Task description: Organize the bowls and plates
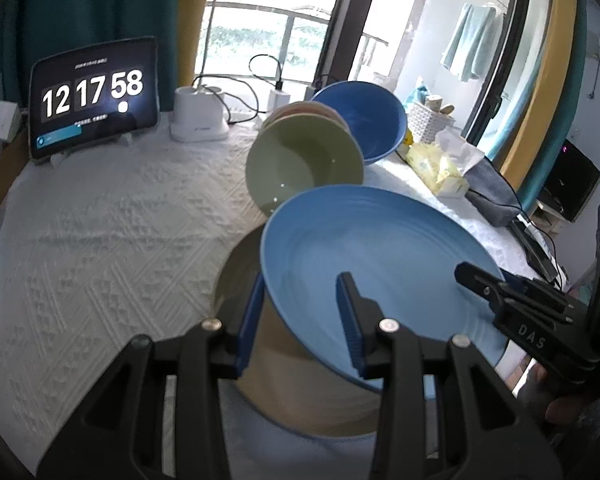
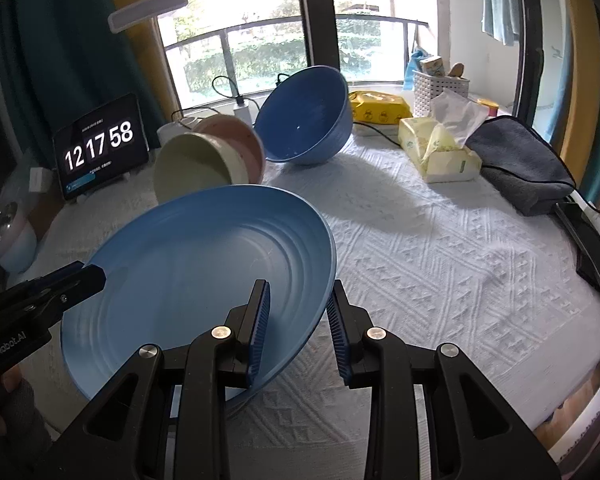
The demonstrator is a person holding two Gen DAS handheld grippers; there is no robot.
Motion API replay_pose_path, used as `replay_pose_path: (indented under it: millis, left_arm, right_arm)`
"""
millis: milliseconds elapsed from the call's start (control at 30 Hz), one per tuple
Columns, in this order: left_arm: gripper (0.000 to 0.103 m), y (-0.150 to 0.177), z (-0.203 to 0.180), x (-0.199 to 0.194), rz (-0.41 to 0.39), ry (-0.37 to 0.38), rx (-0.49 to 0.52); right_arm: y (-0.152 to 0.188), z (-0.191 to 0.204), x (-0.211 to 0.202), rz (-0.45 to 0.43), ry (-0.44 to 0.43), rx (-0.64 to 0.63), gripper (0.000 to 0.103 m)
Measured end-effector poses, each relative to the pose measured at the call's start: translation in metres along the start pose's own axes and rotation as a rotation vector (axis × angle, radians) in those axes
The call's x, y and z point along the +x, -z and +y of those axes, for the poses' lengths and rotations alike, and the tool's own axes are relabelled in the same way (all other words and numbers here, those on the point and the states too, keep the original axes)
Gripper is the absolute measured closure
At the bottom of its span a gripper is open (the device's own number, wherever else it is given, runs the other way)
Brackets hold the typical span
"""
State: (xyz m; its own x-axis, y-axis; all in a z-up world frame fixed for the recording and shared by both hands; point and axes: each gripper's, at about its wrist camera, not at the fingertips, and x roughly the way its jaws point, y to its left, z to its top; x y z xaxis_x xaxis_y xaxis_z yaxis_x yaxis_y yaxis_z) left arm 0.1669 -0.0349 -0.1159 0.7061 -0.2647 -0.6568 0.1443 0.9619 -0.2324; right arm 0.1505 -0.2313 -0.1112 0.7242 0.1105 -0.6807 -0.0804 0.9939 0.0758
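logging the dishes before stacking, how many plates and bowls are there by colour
blue plate: 1, gripped at its rim by both grippers
blue bowl: 1
green bowl: 1
pink bowl: 1, with the green bowl nested in it
tan dish under the plate: 1, kind unclear
total: 5

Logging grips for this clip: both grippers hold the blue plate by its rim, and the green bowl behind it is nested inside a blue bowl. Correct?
Not quite. The green bowl nests in a pink bowl, as the right wrist view shows; the big blue bowl lies separately. Both grippers do hold the blue plate.
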Motion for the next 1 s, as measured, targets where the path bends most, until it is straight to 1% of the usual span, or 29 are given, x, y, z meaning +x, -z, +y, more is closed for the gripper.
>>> replay_pose_path:
  millis: [500,700,867,1000]
  left_arm:
    - [0.065,0.016,0.013,-0.002,0.007,-0.042,-0.009]
    - [0.065,0.019,0.018,0.004,0.022,-0.061,-0.01]
    - [0.063,0.022,0.021,0.009,0.05,-0.065,-0.009]
    - [0.063,0.022,0.021,0.007,0.037,-0.075,0.005]
  right_arm:
    - [0.011,0.017,0.008,0.029,-0.013,-0.026,0.071]
    - [0.013,0.02,0.013,0.047,-0.02,-0.031,0.071]
    - [0.013,0.021,0.017,0.06,-0.029,-0.029,0.071]
    - [0.012,0.02,0.019,0.063,-0.023,-0.027,0.071]
